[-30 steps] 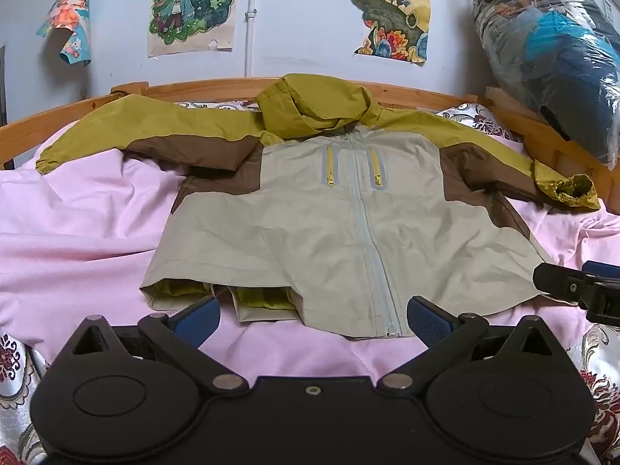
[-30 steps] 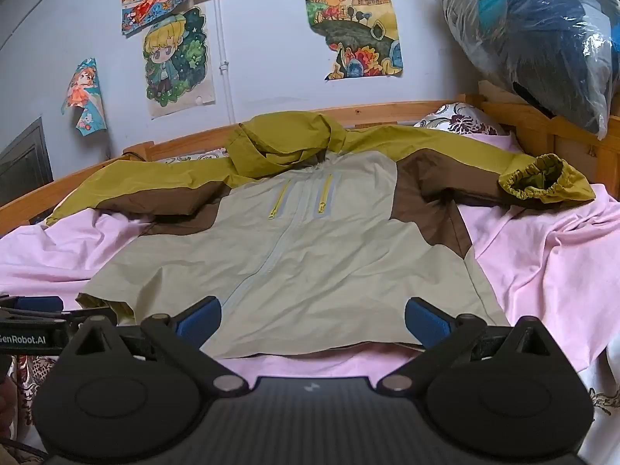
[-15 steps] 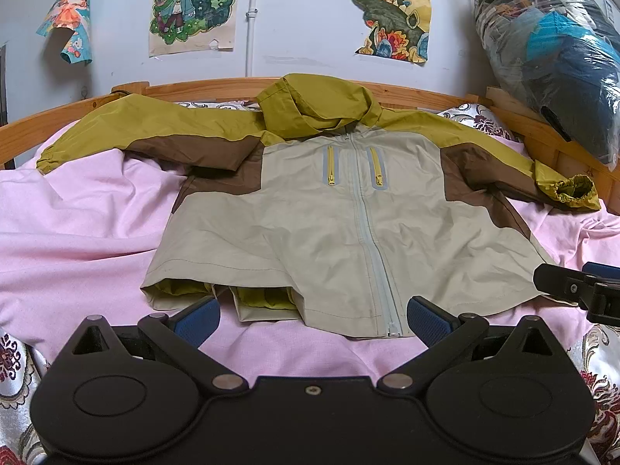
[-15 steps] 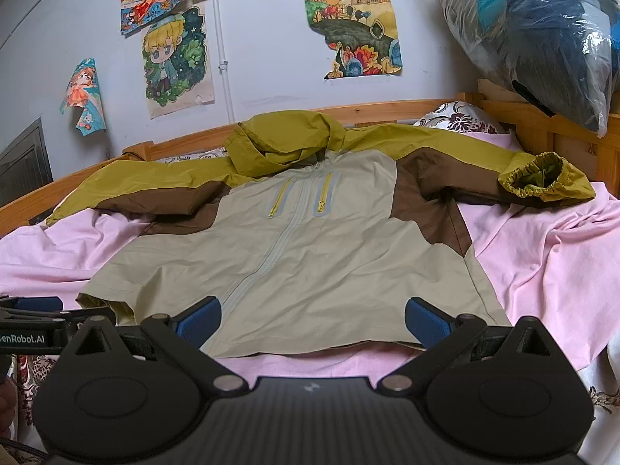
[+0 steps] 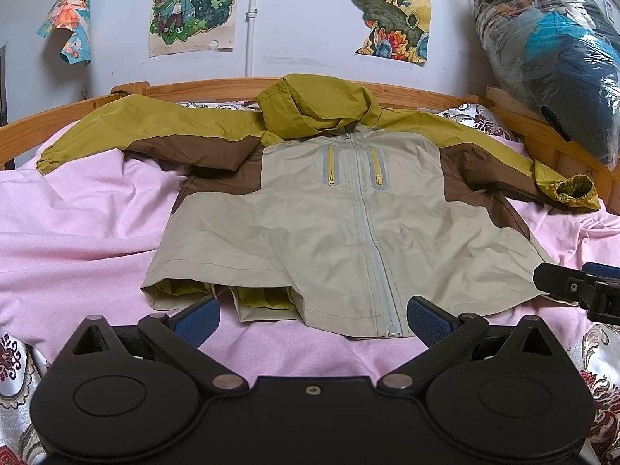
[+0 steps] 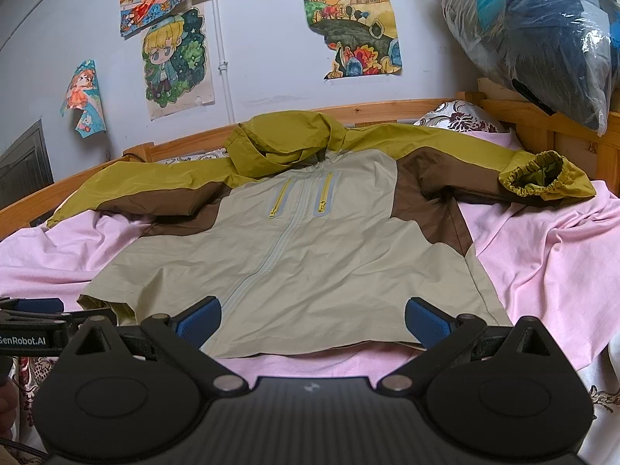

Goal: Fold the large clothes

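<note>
A hooded jacket (image 5: 310, 224) in beige, brown and olive lies flat and zipped on a pink sheet (image 5: 77, 224), sleeves spread to both sides, hood toward the wall. It also shows in the right wrist view (image 6: 310, 248). My left gripper (image 5: 314, 316) is open and empty, just short of the hem near the zipper bottom. My right gripper (image 6: 312, 319) is open and empty over the hem's right half. The right gripper shows at the right edge of the left wrist view (image 5: 581, 286); the left gripper shows at the left edge of the right wrist view (image 6: 35, 321).
A wooden bed rail (image 5: 193, 89) runs behind the jacket under a wall with posters (image 5: 193, 4). A plastic-wrapped bundle (image 5: 554, 50) sits at the back right on the frame. A patterned cover (image 5: 15, 356) edges the pink sheet.
Both grippers have drifted very slightly; the jacket lies as before and nothing was taken hold of.
</note>
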`<state>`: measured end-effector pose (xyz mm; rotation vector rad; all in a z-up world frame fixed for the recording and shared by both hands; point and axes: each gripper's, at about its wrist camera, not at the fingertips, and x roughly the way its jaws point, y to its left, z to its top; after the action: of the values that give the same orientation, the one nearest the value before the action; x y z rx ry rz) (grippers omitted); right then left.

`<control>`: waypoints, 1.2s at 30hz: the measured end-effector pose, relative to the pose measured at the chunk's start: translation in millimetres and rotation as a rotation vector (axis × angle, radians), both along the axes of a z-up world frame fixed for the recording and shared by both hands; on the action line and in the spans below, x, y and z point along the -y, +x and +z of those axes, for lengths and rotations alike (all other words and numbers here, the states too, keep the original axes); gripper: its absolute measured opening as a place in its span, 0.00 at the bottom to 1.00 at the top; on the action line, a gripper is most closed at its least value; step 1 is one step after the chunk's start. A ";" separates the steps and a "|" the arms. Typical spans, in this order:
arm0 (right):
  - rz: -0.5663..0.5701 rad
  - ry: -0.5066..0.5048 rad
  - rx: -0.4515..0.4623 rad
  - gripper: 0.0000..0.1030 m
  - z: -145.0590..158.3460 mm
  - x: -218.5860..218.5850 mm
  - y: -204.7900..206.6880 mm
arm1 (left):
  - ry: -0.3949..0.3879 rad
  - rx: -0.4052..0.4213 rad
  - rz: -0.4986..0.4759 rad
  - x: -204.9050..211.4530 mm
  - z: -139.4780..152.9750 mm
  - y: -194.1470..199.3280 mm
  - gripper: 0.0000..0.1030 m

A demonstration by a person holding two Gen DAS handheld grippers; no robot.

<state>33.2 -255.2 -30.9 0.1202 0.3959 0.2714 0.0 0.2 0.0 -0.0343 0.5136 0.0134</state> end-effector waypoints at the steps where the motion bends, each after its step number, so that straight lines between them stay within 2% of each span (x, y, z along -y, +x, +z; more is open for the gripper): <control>1: 0.000 0.000 0.000 1.00 0.0 -0.1 -0.1 | 0.000 -0.001 0.001 0.1 -0.1 0.1 0.99; 36: 0.004 0.007 -0.002 1.00 0.3 5.4 5.6 | 0.001 -0.003 -0.001 -0.7 -1.8 -1.1 0.99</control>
<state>38.8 -260.6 -30.6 0.1262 0.3969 0.2768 -1.1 0.9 -1.8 -0.0334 0.5171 0.0123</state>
